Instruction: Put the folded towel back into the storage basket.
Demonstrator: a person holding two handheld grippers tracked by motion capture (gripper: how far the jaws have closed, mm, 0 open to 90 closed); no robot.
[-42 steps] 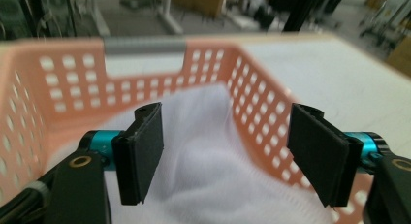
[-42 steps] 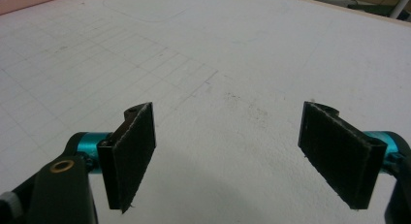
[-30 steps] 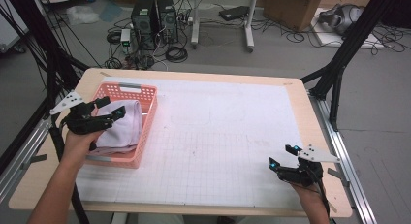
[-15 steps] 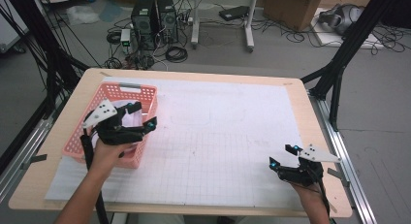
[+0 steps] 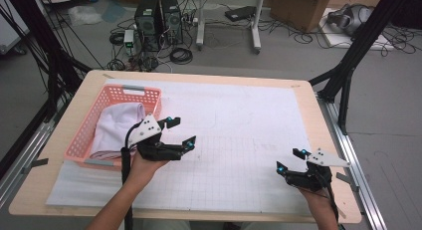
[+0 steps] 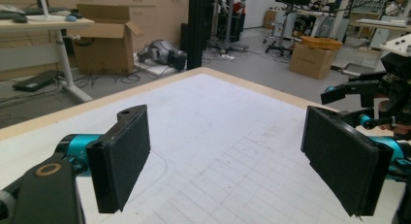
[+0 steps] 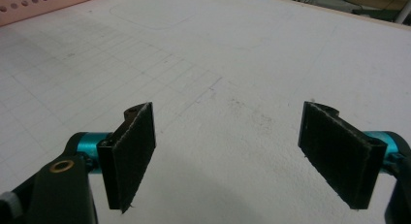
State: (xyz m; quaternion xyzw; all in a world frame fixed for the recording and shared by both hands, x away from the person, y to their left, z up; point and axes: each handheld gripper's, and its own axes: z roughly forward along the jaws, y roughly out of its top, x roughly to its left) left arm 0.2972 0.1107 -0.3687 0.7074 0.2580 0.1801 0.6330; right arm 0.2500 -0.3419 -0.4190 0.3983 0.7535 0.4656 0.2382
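Left gripper (image 5: 181,132) just right of the pink perforated plastic basket (image 5: 86,136), jaws spread, gripping nothing. White crumpled cloth (image 5: 112,128) lies inside the basket, far-left on the table. Right gripper (image 5: 291,160) near right edge, jaws spread, empty, over the white gridded mat (image 5: 239,125).

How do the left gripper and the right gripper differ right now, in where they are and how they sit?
The left gripper is beside the pink basket holding the white cloth; the right gripper is near the table's right edge, far from the basket. The left one sits raised over the white mat; the right one sits low above it. Both are open, with nothing between their fingers.
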